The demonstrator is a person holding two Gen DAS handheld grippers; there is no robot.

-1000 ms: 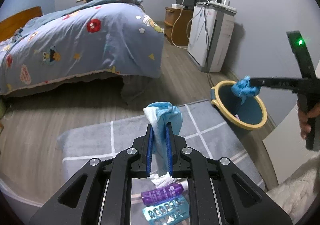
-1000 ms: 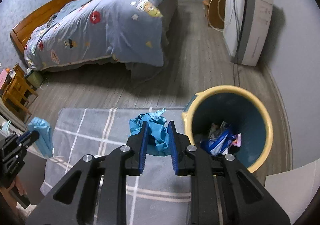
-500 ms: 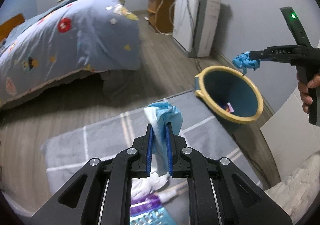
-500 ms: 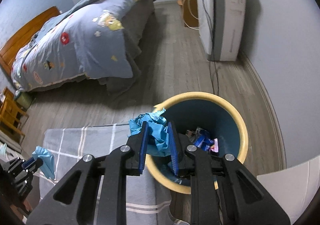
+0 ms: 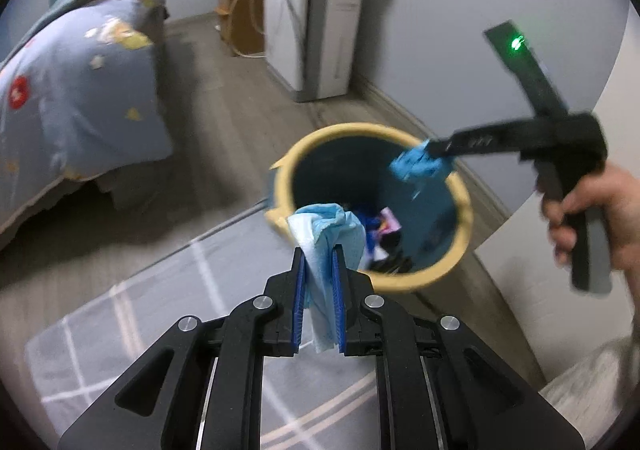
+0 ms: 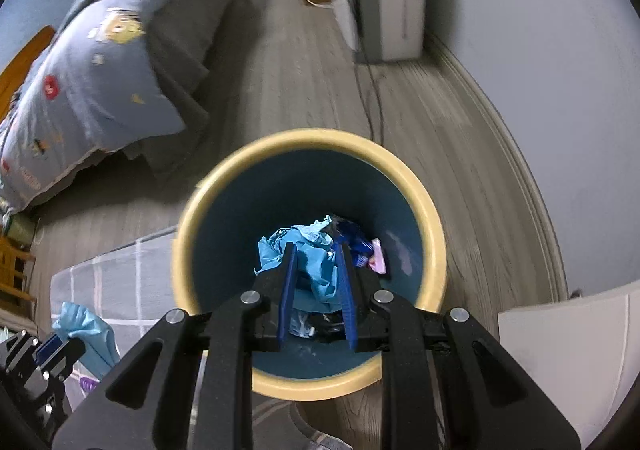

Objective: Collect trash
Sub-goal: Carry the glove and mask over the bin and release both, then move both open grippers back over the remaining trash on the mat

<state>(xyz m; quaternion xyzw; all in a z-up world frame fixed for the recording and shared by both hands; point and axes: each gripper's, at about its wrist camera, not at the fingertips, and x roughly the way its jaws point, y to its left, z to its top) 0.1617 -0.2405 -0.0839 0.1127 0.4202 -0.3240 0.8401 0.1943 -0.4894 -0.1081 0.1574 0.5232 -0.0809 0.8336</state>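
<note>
Closer now, right gripper (image 6: 316,270) holds blue wad (image 6: 310,254) over bin (image 6: 308,142).

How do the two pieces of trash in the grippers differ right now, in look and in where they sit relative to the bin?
The crumpled blue wad in the right gripper is scrunched and darker; the pale blue tissue in the left gripper is flatter, folded and part white. The wad hangs over the bin opening; the tissue sits at its near rim. Both are clamped between blue pads.
</note>
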